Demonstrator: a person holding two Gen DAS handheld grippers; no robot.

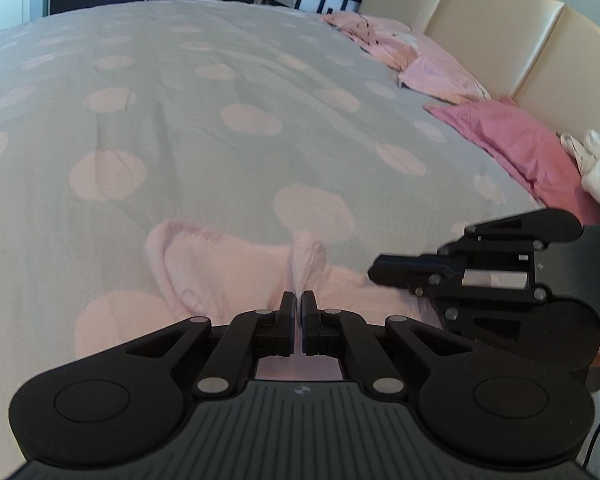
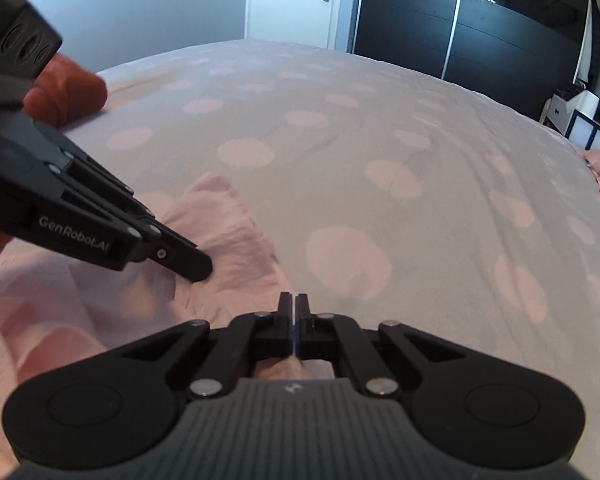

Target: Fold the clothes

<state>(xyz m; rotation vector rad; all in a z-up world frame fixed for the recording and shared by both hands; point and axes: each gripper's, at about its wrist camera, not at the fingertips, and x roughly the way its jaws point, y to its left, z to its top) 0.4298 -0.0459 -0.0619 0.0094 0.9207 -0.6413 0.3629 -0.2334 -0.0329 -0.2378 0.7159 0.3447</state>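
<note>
Fingers (image 2: 192, 262) under "GenRobot.AI" lettering (image 2: 74, 234)

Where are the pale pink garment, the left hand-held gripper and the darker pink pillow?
pale pink garment (image 1: 228, 268), left wrist view, its crumpled middle.
left hand-held gripper (image 1: 299, 298), left wrist view, between fingertips.
darker pink pillow (image 1: 512, 136), left wrist view, its top.
</note>
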